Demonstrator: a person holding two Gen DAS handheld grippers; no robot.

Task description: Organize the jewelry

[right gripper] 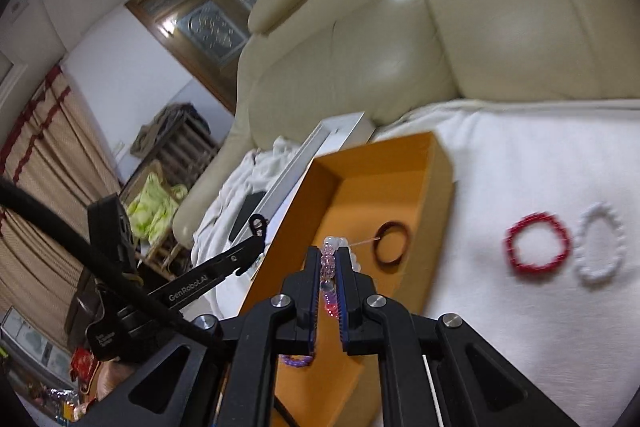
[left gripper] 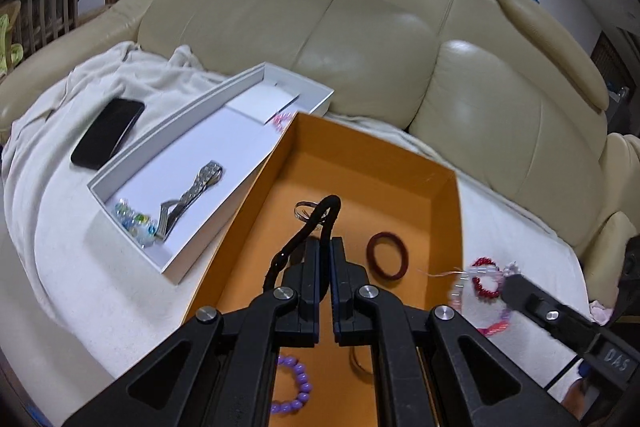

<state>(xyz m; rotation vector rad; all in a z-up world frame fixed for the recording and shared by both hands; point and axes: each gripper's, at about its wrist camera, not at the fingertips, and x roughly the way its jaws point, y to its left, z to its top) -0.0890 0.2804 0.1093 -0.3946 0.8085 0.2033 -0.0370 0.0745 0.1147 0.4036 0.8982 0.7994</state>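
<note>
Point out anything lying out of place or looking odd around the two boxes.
A black phone lies on the blanket beside the white box. A red beaded bracelet and a white beaded bracelet lie loose on the sofa cover, outside the orange box.

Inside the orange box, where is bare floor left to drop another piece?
The orange box is bare along its far wall, beyond the silver ring and dark red band. The near end is crowded: the purple bead bracelet and the left gripper, shut on a black cord.
</note>
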